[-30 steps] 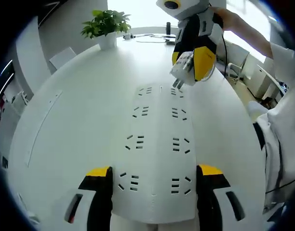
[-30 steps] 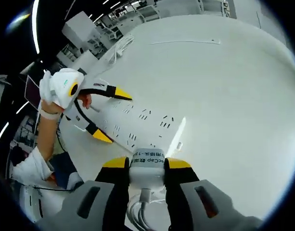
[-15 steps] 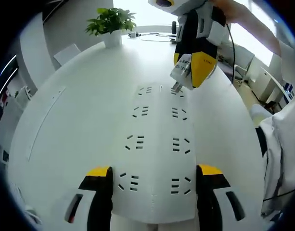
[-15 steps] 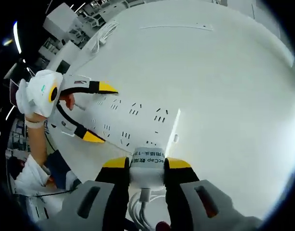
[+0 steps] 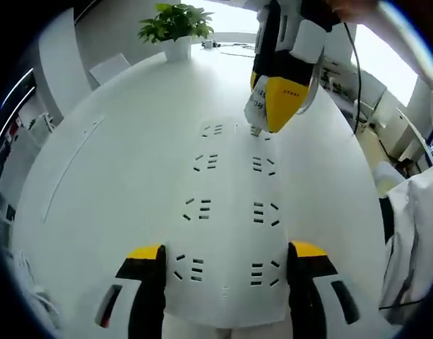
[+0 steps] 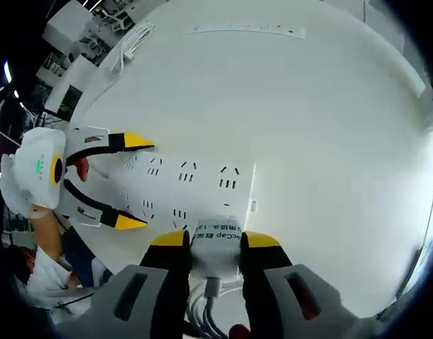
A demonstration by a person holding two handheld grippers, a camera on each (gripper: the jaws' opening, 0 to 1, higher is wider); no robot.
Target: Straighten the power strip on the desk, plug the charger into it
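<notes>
A wide white power strip (image 5: 230,191) with two rows of sockets lies flat on the white table (image 5: 117,176). Its near end sits between the jaws of my left gripper (image 5: 227,251), which press on both of its long edges. My right gripper (image 5: 276,88) comes down from above, shut on a white charger (image 5: 257,107) whose plug end meets the far right socket. In the right gripper view the charger (image 6: 216,244) is clamped between the yellow-tipped jaws of my right gripper (image 6: 216,239), right at the strip's (image 6: 195,180) end. The left gripper (image 6: 135,180) holds the other end.
A potted plant (image 5: 177,25) stands at the table's far edge, with cables behind it. A thin cover strip (image 5: 68,166) runs along the table's left part. The charger's white cable (image 6: 205,311) hangs down behind my right gripper. A person's white sleeve (image 5: 414,233) is on the right.
My right gripper has lowered the charger from just above the strip onto its far right socket. The left gripper has kept its hold on the strip's near end.
</notes>
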